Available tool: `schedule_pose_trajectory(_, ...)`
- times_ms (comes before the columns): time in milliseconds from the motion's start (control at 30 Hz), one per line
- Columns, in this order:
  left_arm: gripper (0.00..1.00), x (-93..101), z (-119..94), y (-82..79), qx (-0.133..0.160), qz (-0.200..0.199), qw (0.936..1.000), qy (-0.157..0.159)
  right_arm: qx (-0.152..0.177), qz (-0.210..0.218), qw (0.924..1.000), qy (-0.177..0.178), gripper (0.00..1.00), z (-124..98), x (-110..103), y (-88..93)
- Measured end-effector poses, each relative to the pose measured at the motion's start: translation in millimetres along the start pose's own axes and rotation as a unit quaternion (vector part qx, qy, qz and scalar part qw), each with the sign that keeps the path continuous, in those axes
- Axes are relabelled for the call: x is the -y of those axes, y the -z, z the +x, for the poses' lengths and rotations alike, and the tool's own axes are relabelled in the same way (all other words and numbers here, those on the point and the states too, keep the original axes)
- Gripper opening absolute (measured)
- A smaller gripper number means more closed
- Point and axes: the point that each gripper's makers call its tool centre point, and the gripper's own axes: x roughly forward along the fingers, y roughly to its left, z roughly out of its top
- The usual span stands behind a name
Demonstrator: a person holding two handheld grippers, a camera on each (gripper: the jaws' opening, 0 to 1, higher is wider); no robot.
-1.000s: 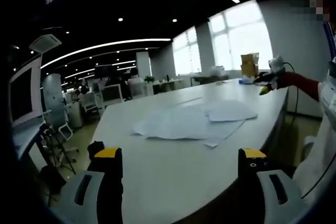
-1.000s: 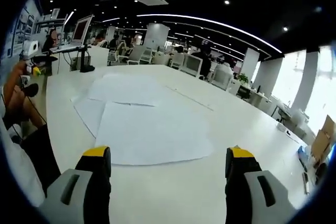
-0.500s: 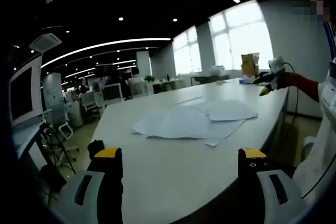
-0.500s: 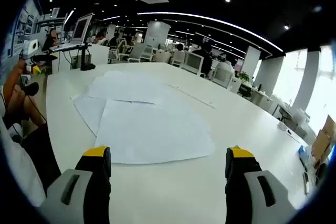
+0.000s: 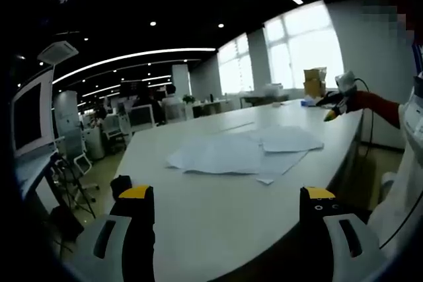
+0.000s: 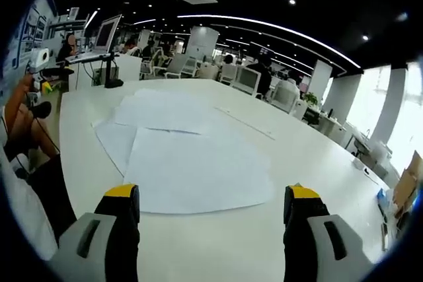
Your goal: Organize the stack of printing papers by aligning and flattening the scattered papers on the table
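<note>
Right now your left gripper and right gripper both hang with fingers spread wide and nothing between them, each above the near edge of the white tabletop. The papers lie loosely fanned and overlapping near the middle, flat but with edges at different angles; in the left gripper view the papers sit well ahead of your fingers. If you push one sheet from a single side, it will likely slide over the others rather than square up, and a hard finger tip could crease or curl a corner. Sheets closest to the tabletop edge could slip off. No brands, labels or writing are legible anywhere.
</note>
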Motion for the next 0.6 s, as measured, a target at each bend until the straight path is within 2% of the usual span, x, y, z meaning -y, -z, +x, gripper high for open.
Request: schedule_pose_trajectory(600, 0.93, -0.7, -1.1, -0.8, 0.002, 0.001, 1.0000, -0.001, 0.004, -0.004, 0.9999, -0.010, 0.85, 6.1, -3.9, -7.3)
